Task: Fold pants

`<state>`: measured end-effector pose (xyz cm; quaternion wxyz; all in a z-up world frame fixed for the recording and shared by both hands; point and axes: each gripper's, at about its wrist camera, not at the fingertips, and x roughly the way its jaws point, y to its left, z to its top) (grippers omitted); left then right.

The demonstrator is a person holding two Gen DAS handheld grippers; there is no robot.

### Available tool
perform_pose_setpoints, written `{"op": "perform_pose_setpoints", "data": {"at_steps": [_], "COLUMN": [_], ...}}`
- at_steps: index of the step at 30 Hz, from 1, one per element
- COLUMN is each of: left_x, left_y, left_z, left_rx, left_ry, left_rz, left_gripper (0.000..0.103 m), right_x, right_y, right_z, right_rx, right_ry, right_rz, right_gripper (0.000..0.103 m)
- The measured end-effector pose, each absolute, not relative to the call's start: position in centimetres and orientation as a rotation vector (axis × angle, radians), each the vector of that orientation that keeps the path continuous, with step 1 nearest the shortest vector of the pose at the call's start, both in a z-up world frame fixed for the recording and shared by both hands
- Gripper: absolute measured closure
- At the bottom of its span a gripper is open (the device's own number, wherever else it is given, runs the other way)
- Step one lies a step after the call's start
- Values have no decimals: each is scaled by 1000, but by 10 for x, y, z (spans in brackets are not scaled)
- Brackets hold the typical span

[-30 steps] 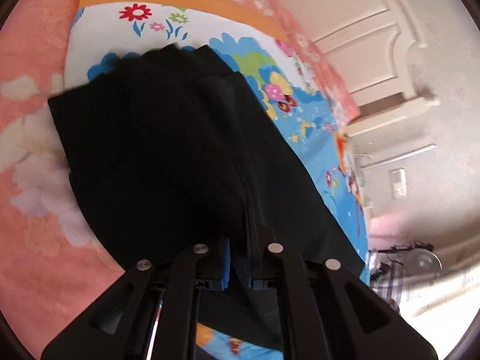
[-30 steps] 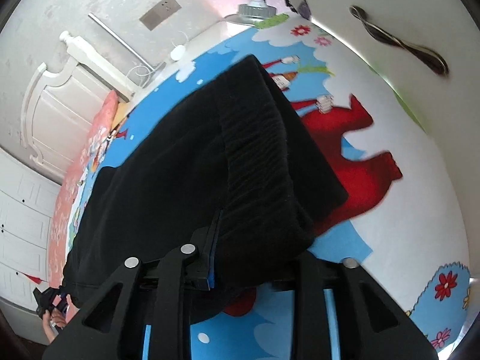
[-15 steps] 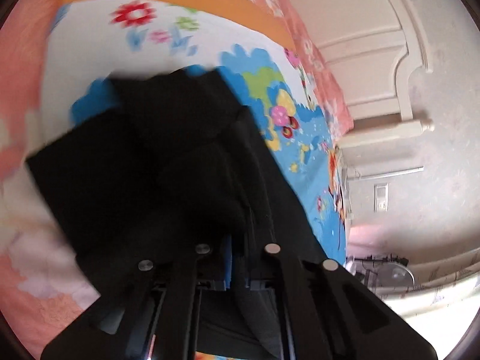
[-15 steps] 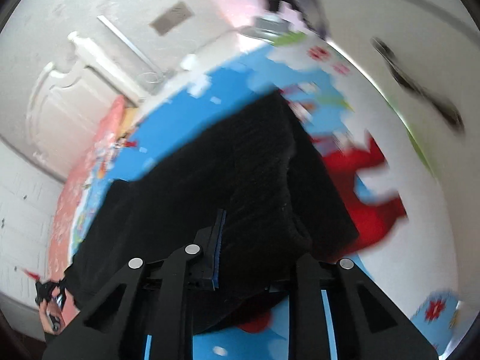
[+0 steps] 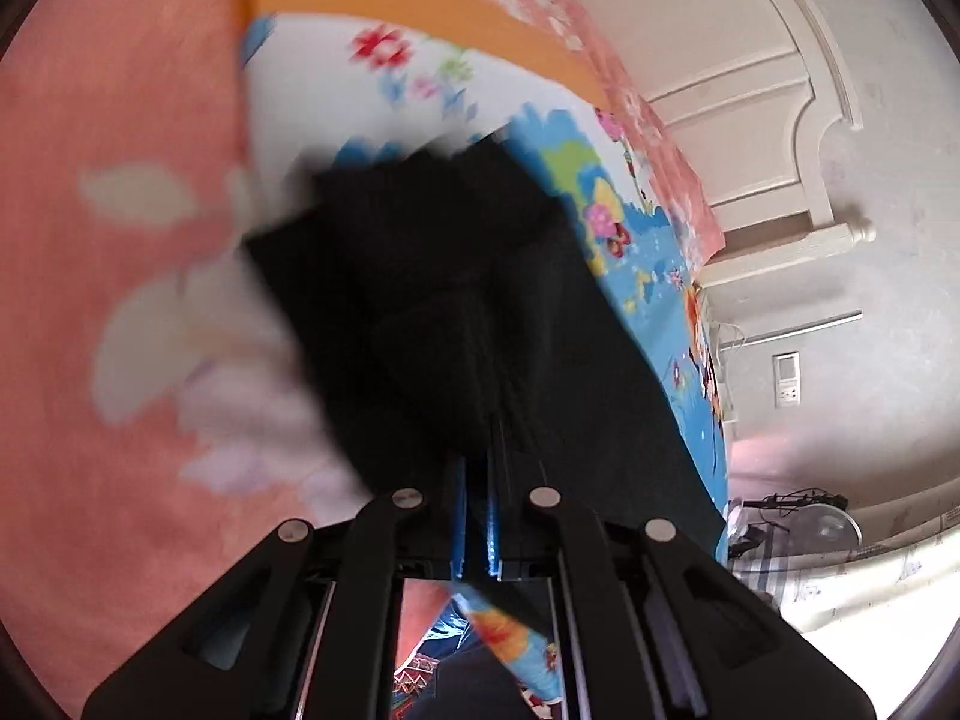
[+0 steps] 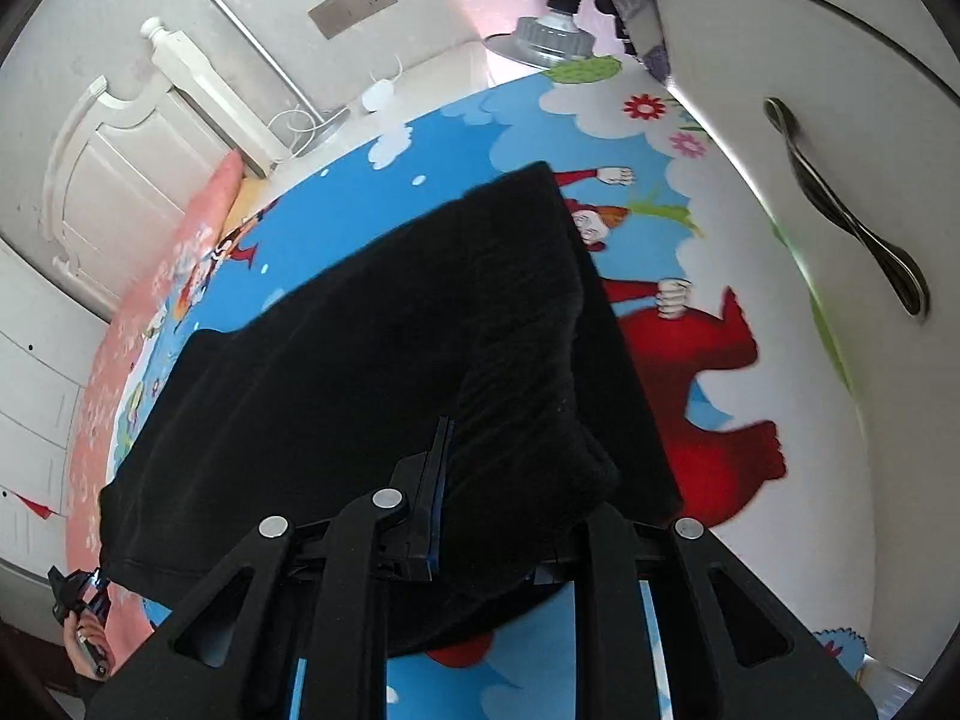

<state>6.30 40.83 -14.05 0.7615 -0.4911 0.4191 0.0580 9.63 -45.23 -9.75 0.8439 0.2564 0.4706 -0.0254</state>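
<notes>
A bed [image 5: 120, 120] in pink floral cover carries a bright cartoon-printed sheet [image 6: 690, 192] of blue, white and red. Black pants [image 6: 372, 348] lie partly on that sheet.

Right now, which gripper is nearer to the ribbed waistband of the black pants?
Right. The right gripper has its jaws shut on the ribbed waistband itself. The left gripper is clamped on smoother fabric of the black pants; no ribbing is visible at its jaws.

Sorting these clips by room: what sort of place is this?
Most likely a bedroom: black pants lie on a cartoon-print bedsheet over a pink floral blanket, with a white headboard behind.
</notes>
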Motion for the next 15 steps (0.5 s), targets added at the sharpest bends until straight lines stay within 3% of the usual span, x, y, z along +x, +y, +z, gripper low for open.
{"op": "perform_pose_setpoints", "data": {"at_steps": [1,2,3,5,7,9,12,15], "left_x": [60,62,61,72,86,87,67,68], "left_y": [410,413,419,432,439,440,426,426], "left_z": [-142,-142,-142,-141,-147,-141,-102,-120], "left_rx": [-1071,-1077,-1091,-1103,-1107,-1065,-970,-954], "left_ry": [901,884,859,838,865,876,796,874], "left_rz": [139,156,157,165,159,183,213,245], "left_gripper": [85,68,64,64,80,89,90,90], "right_x": [97,99,102,105,106,101,92,103], "right_y": [-453,-453,-451,-447,-449,-452,-451,-451], "right_z": [-99,-102,-103,-107,-107,-99,-81,-100], "right_rx": [546,536,527,510,515,533,493,474], "right_ry": [997,1005,1009,1015,1017,1006,970,1038], "right_rz": [-50,-52,-57,-66,-68,-66,-60,-80], "right_gripper": [86,86,86,86,86,86,86,86]}}
